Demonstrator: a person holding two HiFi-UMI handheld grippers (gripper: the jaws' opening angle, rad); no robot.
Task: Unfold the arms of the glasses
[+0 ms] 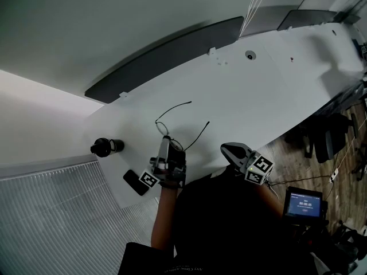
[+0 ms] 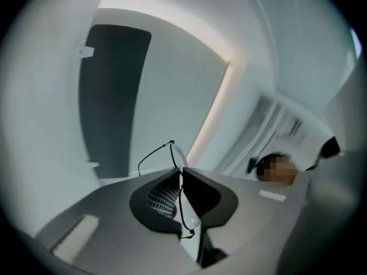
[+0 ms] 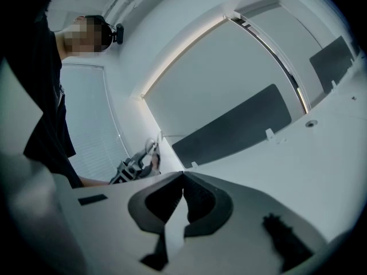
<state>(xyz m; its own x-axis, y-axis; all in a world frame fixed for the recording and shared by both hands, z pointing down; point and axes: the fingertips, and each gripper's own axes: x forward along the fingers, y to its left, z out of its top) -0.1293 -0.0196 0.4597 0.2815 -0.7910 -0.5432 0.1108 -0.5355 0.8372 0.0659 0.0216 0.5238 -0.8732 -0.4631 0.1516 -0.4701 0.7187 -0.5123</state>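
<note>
Thin black-framed glasses (image 1: 172, 135) hang above the white table (image 1: 269, 90), both arms swung out toward the far side. My left gripper (image 1: 166, 142) is shut on the frame at the lenses. In the left gripper view the gripper (image 2: 181, 172) points upward at the wall; one lens (image 2: 188, 209) is pinched edge-on between the pads and the other lens (image 2: 177, 154) pokes out past the tips. My right gripper (image 1: 227, 149) waits to the right near the table's front edge, shut and holding nothing. In the right gripper view its jaws (image 3: 183, 177) meet, with the left gripper and glasses (image 3: 150, 149) seen far left.
A round black object (image 1: 105, 147) and a flat black device (image 1: 135, 181) lie on the table's left end. A long dark panel (image 1: 166, 56) runs along the table's back edge. A small lit screen (image 1: 304, 204) and office chairs (image 1: 327, 139) stand on the floor to the right.
</note>
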